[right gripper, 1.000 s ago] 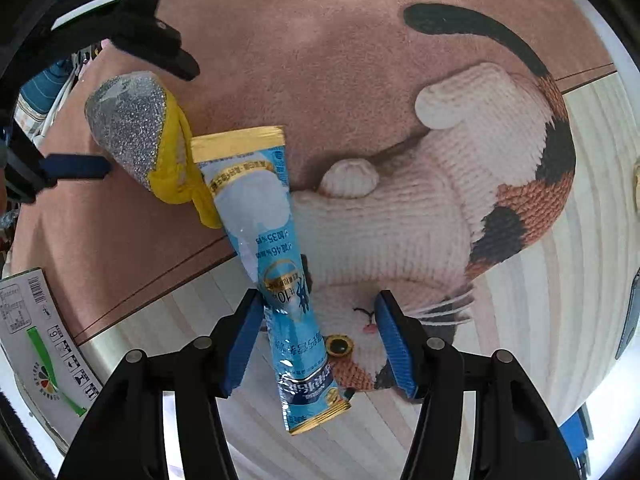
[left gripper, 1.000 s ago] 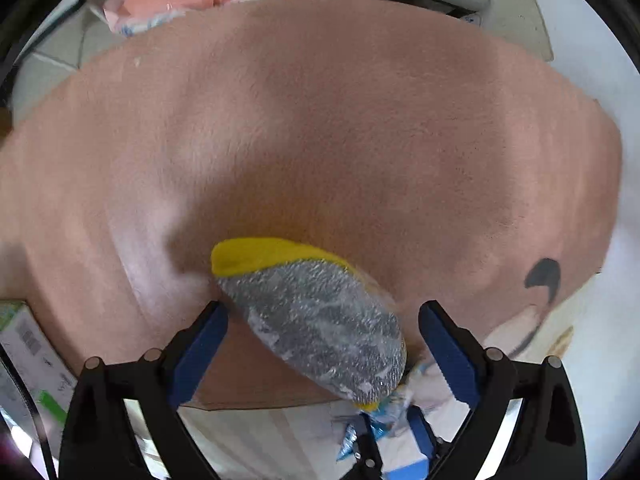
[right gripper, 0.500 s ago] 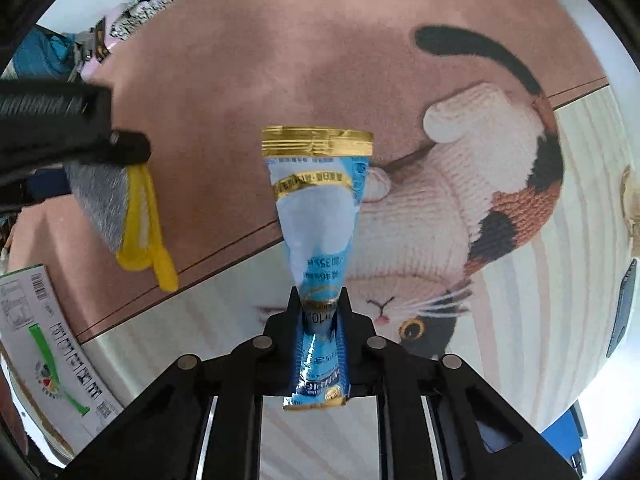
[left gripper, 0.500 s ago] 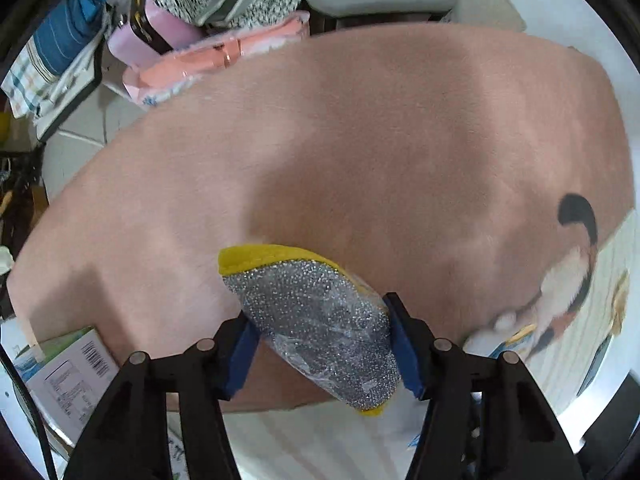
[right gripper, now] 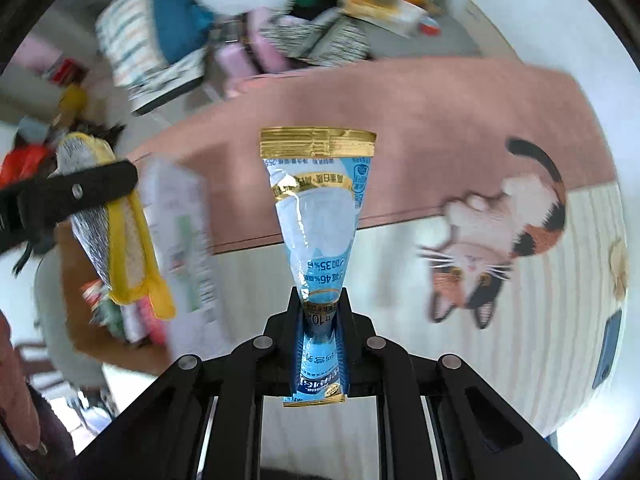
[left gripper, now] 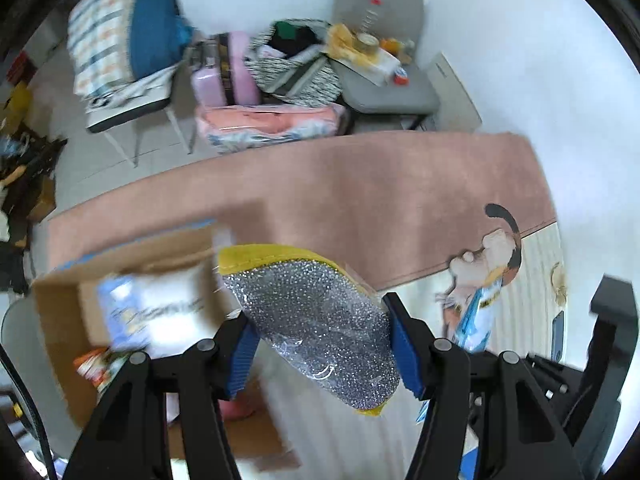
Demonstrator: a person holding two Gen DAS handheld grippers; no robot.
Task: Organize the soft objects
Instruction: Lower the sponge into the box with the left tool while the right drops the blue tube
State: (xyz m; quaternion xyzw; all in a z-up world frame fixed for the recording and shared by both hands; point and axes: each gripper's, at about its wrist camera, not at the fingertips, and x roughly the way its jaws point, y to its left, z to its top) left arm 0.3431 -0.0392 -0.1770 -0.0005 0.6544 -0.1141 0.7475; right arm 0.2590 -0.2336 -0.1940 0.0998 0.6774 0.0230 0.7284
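My left gripper (left gripper: 320,344) is shut on a yellow sponge with a silver glitter scouring face (left gripper: 316,320) and holds it in the air above the mat. The sponge also shows at the left of the right wrist view (right gripper: 116,228). My right gripper (right gripper: 320,312) is shut on the lower end of a blue and white pouch with a gold top seal (right gripper: 320,208), held upright above the mat. The pouch shows in the left wrist view (left gripper: 480,312) to the right of the sponge.
An open cardboard box (left gripper: 132,276) with packets inside sits at the left, under the sponge; it shows in the right wrist view (right gripper: 180,240). The pink mat with a calico cat picture (right gripper: 500,240) lies below. Chairs, bags and cushions (left gripper: 280,64) stand behind it.
Both grippers have risen and tilted up with sponge and pouch held, so the room and the cardboard box come into view. One second ago both grippers were open around the items lying on the mat.
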